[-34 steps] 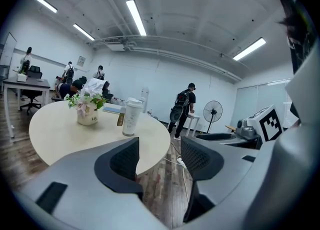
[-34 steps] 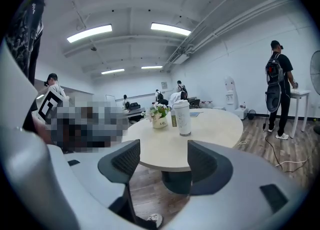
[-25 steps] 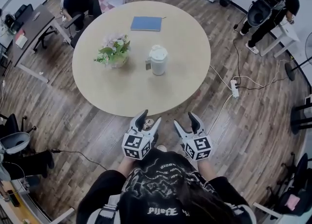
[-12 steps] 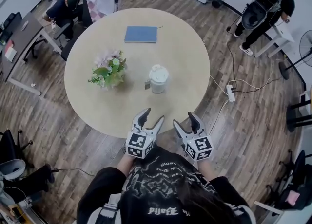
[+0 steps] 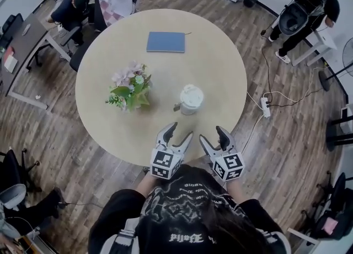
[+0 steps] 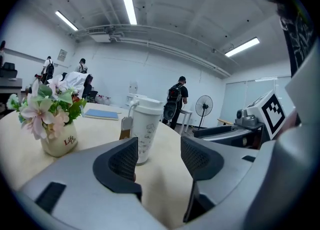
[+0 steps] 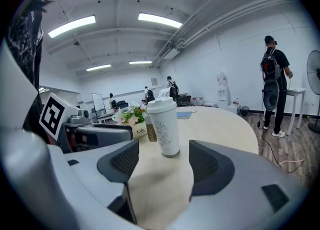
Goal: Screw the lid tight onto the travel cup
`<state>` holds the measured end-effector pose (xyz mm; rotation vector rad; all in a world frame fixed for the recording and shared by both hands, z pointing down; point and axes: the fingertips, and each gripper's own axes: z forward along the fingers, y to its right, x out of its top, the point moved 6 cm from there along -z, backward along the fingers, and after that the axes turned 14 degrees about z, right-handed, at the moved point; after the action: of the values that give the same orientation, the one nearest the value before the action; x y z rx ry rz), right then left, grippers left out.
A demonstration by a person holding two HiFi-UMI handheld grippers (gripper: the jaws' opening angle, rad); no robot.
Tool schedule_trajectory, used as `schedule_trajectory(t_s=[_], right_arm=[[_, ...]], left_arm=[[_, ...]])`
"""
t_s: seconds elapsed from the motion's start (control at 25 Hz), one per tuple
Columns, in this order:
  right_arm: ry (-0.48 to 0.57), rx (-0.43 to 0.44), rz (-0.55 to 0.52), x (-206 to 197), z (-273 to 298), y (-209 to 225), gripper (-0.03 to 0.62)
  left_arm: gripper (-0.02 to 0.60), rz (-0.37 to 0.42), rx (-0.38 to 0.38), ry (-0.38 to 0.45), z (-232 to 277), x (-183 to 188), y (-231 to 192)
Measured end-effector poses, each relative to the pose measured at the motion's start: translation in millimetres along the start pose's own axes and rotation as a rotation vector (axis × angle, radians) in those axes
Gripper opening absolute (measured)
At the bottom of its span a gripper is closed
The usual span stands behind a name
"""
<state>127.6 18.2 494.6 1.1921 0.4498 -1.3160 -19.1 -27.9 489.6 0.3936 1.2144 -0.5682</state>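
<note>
A white travel cup (image 5: 191, 99) with a white lid (image 5: 191, 95) and a brown tag stands upright on the round table (image 5: 215, 59), near its front edge. The cup (image 6: 143, 129) shows ahead of the left jaws and, in the right gripper view, the cup (image 7: 165, 125) stands straight ahead. My left gripper (image 5: 179, 135) hovers at the table's near edge, open and empty. My right gripper (image 5: 211, 133) hangs beside it, open and empty too. Both are a short way in front of the cup, touching nothing.
A vase of flowers (image 5: 130, 91) stands left of the cup. A blue notebook (image 5: 165, 41) lies at the table's far side. People sit and stand at the back left, and another stands at the back right (image 5: 303, 10). A power strip (image 5: 266, 106) and cables lie on the floor to the right.
The table and cup have drawn nearer to me in the head view; both grippers now reach the table's front edge, closer to the cup. Jaws stay apart.
</note>
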Motion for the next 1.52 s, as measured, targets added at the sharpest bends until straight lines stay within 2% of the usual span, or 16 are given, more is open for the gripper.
schedule_trajectory(t_s=[0.16, 0.28, 0.44, 0.56, 0.68, 0.8, 1.0, 1.28, 1.52], right_arm=[[-0.002, -0.018, 0.014, 5.4, 13.2, 4.6, 0.304], [0.0, 0.012, 0.016, 15.5, 19.2, 7.3, 0.304], [-0.01, 0.031, 0.013, 24.3, 22.7, 17.2, 0.305], [-0.031, 0.042, 0.015, 28.9, 24.0, 28.5, 0.305], [-0.064, 0.083, 0.024, 31.9, 25.5, 36.8, 0.305], [-0.087, 0.109, 0.019, 37.7, 30.6, 46.5, 0.305], [-0.11, 0.148, 0.0, 49.9, 42.9, 54.3, 0.305], [-0.152, 0.186, -0.019, 51.8, 54.5, 63.7, 0.305], [-0.181, 0.262, -0.059, 65.5, 67.6, 65.1, 0.327]], left_arm=[[0.279, -0.005, -0.016, 0.008, 4.8, 5.4, -10.4], [0.279, -0.017, -0.026, -0.01, 16.4, 3.2, -12.0], [0.279, -0.051, -0.003, -0.054, 39.2, -10.0, -15.5], [0.279, -0.043, 0.02, -0.076, 56.0, -12.5, -17.4], [0.313, -0.012, 0.053, -0.11, 68.7, -16.6, -20.9], [0.336, -0.017, 0.067, -0.139, 77.7, -18.5, -22.9], [0.356, -0.052, 0.092, -0.152, 89.5, -18.4, -26.3], [0.379, -0.047, 0.151, -0.151, 104.8, -19.8, -36.8], [0.396, -0.023, 0.149, -0.172, 117.9, -22.2, -39.9]])
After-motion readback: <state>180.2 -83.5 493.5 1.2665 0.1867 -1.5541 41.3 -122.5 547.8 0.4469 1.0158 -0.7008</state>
